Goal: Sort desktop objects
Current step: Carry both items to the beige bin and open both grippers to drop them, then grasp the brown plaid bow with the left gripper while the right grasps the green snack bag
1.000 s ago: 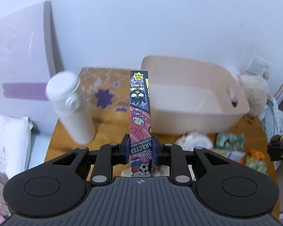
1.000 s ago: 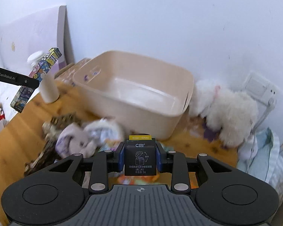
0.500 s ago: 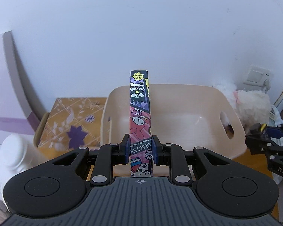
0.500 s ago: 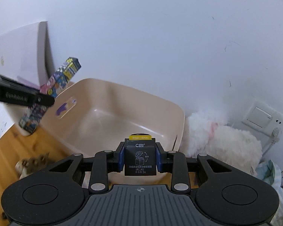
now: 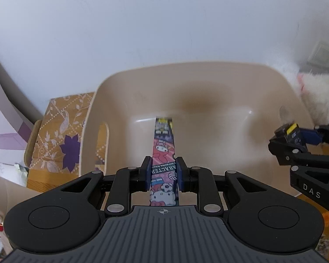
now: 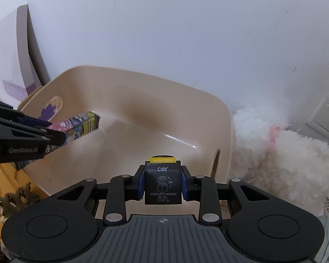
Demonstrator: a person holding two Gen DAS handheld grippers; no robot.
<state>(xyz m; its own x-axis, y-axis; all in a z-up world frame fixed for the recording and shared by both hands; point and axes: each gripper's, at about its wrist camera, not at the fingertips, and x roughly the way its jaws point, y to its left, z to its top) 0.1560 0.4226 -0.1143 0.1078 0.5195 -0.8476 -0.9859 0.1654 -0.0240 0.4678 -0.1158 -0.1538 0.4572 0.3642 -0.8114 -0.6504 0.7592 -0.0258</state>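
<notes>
- My left gripper (image 5: pixel 163 174) is clamping a long cartoon-printed box (image 5: pixel 163 149) by its lower part, its far end reaching out over the beige plastic tub (image 5: pixel 92 118).
- My right gripper (image 6: pixel 163 184) is pinching a small black carton (image 6: pixel 163 183) with a yellow tab, holding it at the tub's near right rim.
- I judge I am delivering both items, poised for the drop.
- Next I am needing each piece fully over the tub floor, then the jaws parting, one at a time so the boxes do not collide.
- Beyond the tub, a floral-patterned box (image 5: pixel 61 135) is sitting on the left and a white plush toy (image 6: pixel 280 160) on the right, against the wall.
</notes>
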